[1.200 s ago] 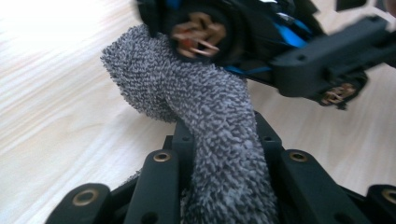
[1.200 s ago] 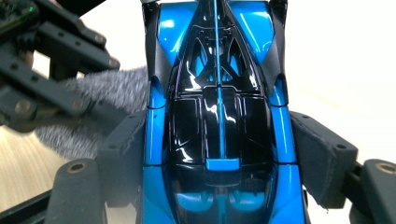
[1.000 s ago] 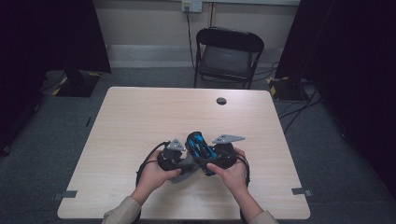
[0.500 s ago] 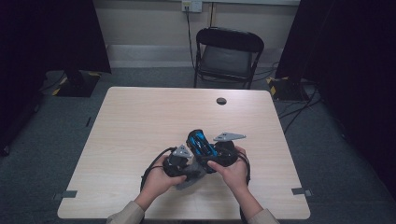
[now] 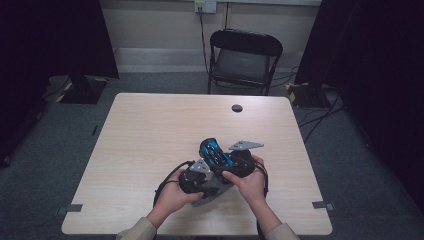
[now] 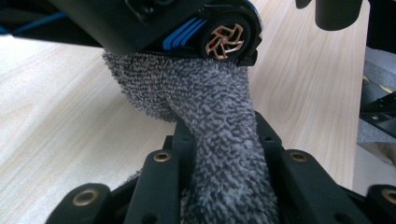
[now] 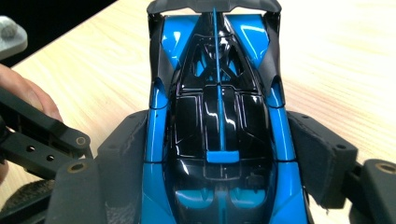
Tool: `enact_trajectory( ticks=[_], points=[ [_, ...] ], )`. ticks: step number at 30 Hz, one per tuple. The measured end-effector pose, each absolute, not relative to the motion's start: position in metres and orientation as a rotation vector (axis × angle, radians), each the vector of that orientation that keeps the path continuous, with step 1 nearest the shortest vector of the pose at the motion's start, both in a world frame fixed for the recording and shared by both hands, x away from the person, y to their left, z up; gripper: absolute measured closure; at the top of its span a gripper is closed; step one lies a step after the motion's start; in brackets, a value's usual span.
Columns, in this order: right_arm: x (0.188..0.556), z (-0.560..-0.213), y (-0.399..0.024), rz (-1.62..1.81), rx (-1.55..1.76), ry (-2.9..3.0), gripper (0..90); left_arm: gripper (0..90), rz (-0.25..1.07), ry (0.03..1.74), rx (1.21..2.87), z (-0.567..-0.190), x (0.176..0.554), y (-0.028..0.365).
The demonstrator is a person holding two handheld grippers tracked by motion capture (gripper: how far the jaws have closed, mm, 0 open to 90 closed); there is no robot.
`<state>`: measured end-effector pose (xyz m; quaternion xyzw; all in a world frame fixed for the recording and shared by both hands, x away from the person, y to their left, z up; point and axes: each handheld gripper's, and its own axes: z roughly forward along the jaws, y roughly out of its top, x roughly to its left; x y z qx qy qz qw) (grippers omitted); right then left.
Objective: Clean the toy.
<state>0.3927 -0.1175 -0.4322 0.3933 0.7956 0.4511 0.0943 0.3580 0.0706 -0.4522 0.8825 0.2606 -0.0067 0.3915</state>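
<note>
My right tongs [image 7: 219,154] are clamped on the flanks of a blue and black toy race car [image 7: 217,126], holding it above the near middle of the tabletop [image 5: 150,135] with its rear wing pointing away from me. My left tongs [image 6: 219,154] are clenched on a grey, nubbly cloth [image 6: 210,107] (it bunches thickly between the jaws), and the cloth's free end lies up against the car's side, just beside a copper-spoked wheel [image 6: 225,40].
</note>
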Motion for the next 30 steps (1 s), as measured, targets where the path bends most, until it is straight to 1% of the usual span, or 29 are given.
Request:
enact_trajectory(
  ticks=[9, 22, 26, 30],
  points=[
    [0.393, -0.440, -0.117, 1.325, 1.173, 2.381, 27.1, 69.6, -0.045, 0.633, 2.265, -0.455, 0.354, 0.068],
    [0.395, -0.444, -0.130, 1.329, 1.221, 2.345, 27.2, 69.6, -0.049, 0.625, 2.283, -0.456, 0.351, 0.079],
    [0.395, -0.445, -0.133, 1.330, 1.230, 2.337, 27.2, 69.6, -0.031, 0.650, 2.284, -0.455, 0.353, 0.085],
    [0.394, -0.446, -0.134, 1.334, 1.229, 2.340, 27.2, 69.6, 0.007, 0.725, 2.270, -0.455, 0.359, 0.095]
  ],
)
